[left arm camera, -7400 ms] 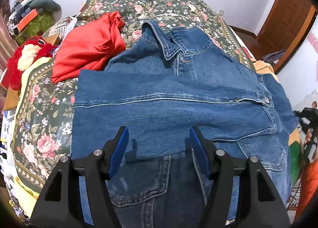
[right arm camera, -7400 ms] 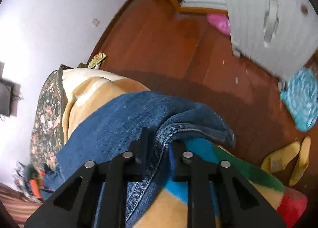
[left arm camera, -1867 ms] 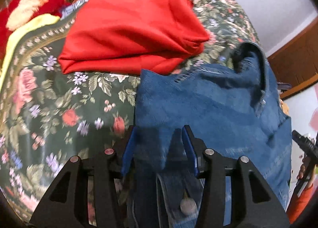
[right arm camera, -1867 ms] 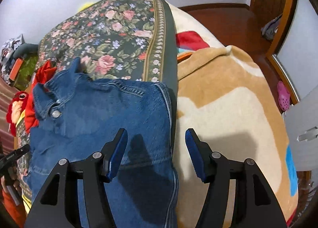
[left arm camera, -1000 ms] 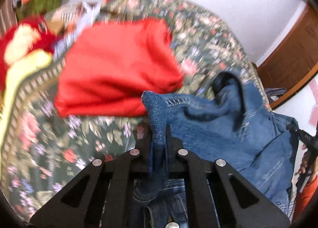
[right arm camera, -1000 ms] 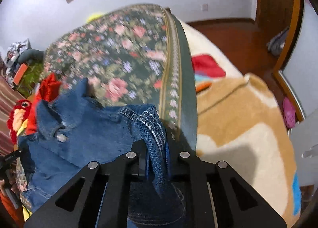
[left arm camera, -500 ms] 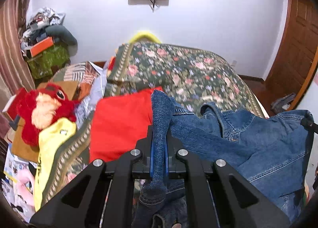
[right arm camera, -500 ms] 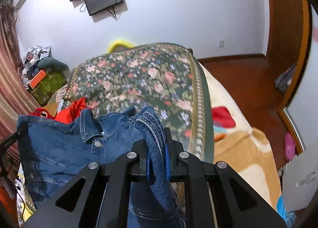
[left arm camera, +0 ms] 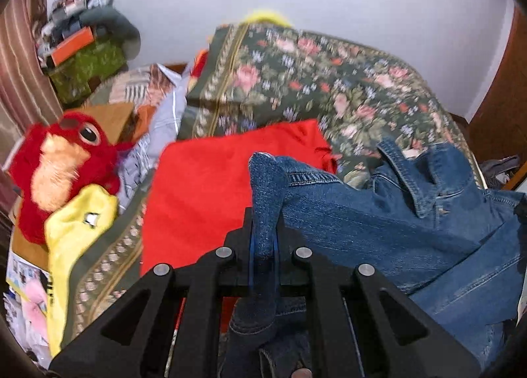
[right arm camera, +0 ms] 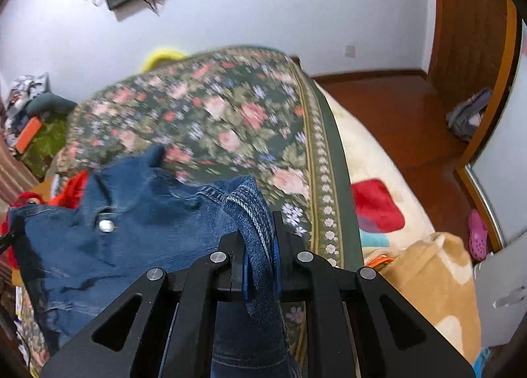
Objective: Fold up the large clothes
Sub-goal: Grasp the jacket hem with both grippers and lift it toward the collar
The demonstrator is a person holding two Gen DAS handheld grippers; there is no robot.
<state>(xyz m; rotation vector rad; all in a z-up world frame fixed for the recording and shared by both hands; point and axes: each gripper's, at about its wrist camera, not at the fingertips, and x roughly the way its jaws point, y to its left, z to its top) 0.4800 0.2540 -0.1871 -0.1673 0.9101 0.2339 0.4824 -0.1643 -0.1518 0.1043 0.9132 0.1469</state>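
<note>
The left gripper (left arm camera: pixel 263 246) and right gripper (right arm camera: pixel 260 262) each pinch the denim jacket (left arm camera: pixel 378 223); it stretches sideways between them, toward three o'clock from the left.

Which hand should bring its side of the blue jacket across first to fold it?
Probably left: the left gripper and right gripper both pinch the denim jacket, but the left's edge hangs beside the red garment.

Left hand-held gripper (left arm camera: pixel 263 239) and right hand-held gripper (right arm camera: pixel 260 246), jaws clamped, both angled downward.
</note>
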